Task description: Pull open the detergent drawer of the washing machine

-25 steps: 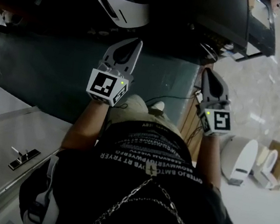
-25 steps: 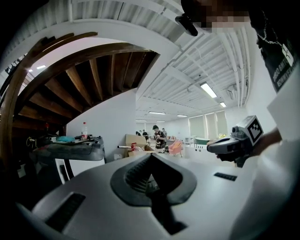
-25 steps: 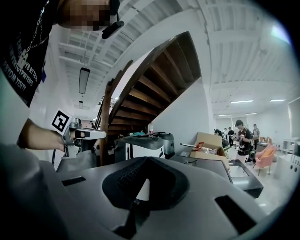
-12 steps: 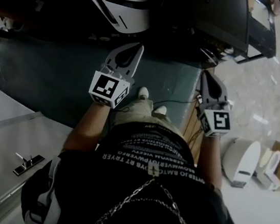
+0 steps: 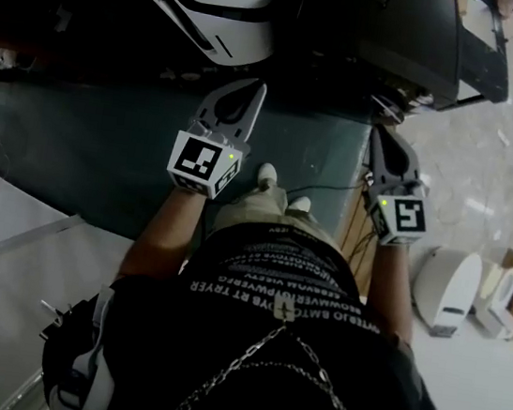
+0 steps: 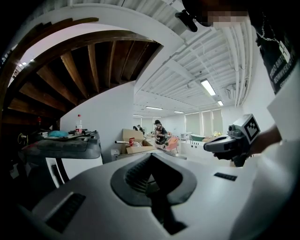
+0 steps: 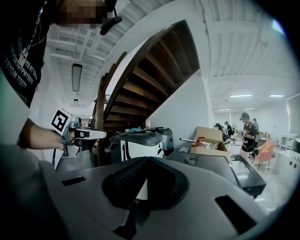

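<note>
A white appliance with a dark top and black stripes, seemingly the washing machine [image 5: 218,9], stands ahead at the top of the head view. It also shows in the left gripper view [image 6: 61,161] and the right gripper view [image 7: 136,147]. I cannot make out a detergent drawer. My left gripper [image 5: 252,92] is held in the air short of the machine, shut and empty. My right gripper [image 5: 378,133] is level with it further right, shut and empty too. Each gripper sees the other: the right gripper [image 6: 209,146] and the left gripper [image 7: 103,134].
A dark flat-topped machine [image 5: 404,31] stands right of the white one. Below the grippers lies a dark green mat [image 5: 77,136]. A grey panel [image 5: 1,268] is at lower left, white devices [image 5: 444,287] at right. Wooden stairs [image 7: 154,70] rise overhead; a person [image 6: 159,131] stands far back.
Both grippers have travelled forward toward the white appliance, which has come closer in the head view. The grey panel at lower left has slid back. The jaws stayed shut.
</note>
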The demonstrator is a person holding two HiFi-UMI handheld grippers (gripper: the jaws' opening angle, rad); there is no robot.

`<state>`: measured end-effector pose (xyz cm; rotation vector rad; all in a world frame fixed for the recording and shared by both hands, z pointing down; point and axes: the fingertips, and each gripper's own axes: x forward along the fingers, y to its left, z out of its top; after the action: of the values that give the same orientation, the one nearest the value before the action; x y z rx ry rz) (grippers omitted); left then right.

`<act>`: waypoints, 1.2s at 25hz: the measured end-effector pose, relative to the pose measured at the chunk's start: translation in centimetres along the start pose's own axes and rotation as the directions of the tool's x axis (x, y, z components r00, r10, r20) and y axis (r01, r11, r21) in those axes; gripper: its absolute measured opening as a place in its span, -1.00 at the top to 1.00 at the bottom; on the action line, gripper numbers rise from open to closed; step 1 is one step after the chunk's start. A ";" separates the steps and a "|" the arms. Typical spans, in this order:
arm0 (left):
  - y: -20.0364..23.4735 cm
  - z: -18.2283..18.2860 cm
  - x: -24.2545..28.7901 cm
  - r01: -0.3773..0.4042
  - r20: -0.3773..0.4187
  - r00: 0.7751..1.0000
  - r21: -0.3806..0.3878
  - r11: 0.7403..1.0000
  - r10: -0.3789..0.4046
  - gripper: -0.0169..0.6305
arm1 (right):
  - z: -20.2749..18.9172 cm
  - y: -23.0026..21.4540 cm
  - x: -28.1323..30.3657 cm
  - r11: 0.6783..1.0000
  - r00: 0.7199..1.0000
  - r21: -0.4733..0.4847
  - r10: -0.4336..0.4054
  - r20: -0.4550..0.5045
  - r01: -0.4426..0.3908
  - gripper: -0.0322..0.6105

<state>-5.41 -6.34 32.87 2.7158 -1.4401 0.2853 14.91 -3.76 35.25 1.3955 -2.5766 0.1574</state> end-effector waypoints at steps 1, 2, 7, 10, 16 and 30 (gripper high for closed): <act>0.6 -0.1 0.3 0.001 -0.001 1.000 -0.002 1.000 -0.001 0.96 | 0.4 0.3 0.7 1.000 1.000 0.004 0.006 0.004 -0.006 0.93; 1.1 -0.1 0.5 0.002 -0.002 1.000 -0.005 1.000 -0.002 0.96 | 0.7 0.5 1.4 1.000 1.000 0.007 0.011 0.008 -0.011 0.93; 4.2 0.0 1.7 0.013 0.007 1.000 -0.010 1.000 -0.013 0.96 | 1.6 0.8 4.6 1.000 1.000 -0.004 0.001 0.002 -0.001 0.93; 5.9 0.0 2.6 0.025 0.015 1.000 -0.010 1.000 -0.025 0.96 | 2.0 0.8 6.5 1.000 1.000 -0.012 -0.018 -0.001 0.018 0.93; 8.9 -0.4 4.2 0.077 0.012 0.997 -0.007 0.997 -0.077 0.96 | 3.0 1.6 9.4 0.998 0.998 -0.019 -0.056 -0.003 0.056 0.93; 10.3 -4.1 6.6 0.139 -0.027 0.990 -0.059 0.989 -0.140 0.96 | 2.0 1.4 11.6 0.994 0.991 -0.054 -0.104 -0.080 0.100 0.93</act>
<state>-10.92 -16.96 37.76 2.7363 -1.2236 0.2725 7.34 -12.83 35.97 1.4673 -2.4201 0.1308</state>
